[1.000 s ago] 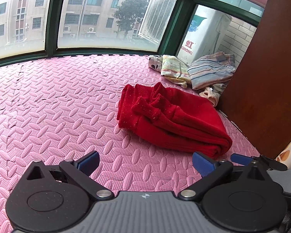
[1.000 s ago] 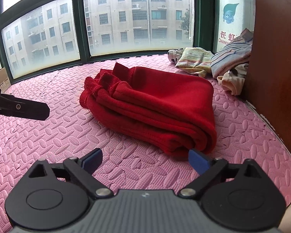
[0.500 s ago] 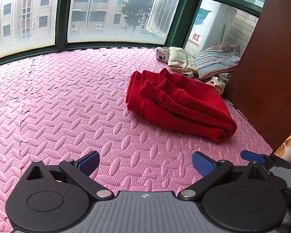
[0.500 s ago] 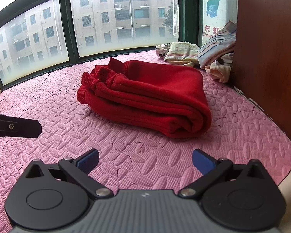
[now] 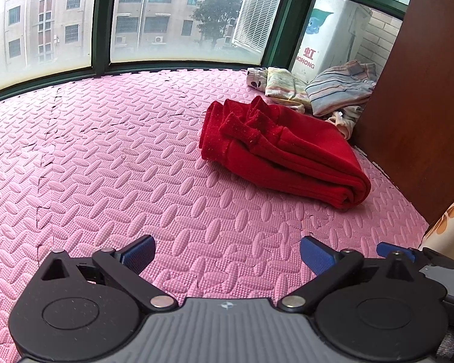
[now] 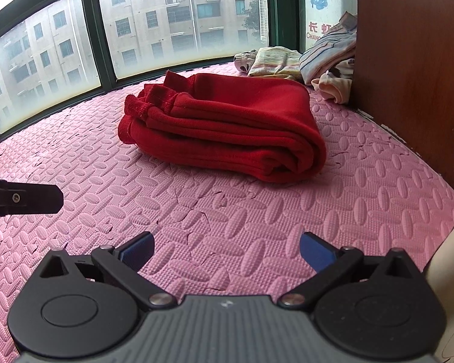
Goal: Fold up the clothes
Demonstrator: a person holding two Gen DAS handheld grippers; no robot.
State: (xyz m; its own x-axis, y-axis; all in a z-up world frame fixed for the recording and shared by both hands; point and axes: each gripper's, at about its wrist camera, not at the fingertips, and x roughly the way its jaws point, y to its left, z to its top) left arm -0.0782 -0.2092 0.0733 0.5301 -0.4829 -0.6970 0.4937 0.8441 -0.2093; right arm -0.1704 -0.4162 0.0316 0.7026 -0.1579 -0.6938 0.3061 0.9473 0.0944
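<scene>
We are holding both tongs released and empty: the left gripper (image 5: 227, 249) and the right gripper (image 6: 225, 248) are each hanging over bare mat (image 5: 106, 157), jaws spread wide, with nothing between the blue pads (image 6: 137, 249). The red garment (image 6: 227, 127) is lying folded on the mat ahead of us, well apart from both grippers and near the wooden panel (image 6: 414, 60); the pile (image 5: 317, 90) of other clothes is sitting behind it, by the window.

The fold is looking done, but it is not a tidy one. The ribbed cuffs (image 5: 239, 124) are sticking up loose at the window end, and the layers at the rounded end are bulging rather than lying flat. We judge that any nudge there could be letting the top layer slide and the bundle spring open. If we are reaching past it for the pile, a finger could be snagging those cuffs and dragging the garment along. From these low angles we cannot tell whether the far edge is touching the pile, so pulling a new piece might be disturbing it too. The mat's seams are lifting in places, which could be catching a low pad.
</scene>
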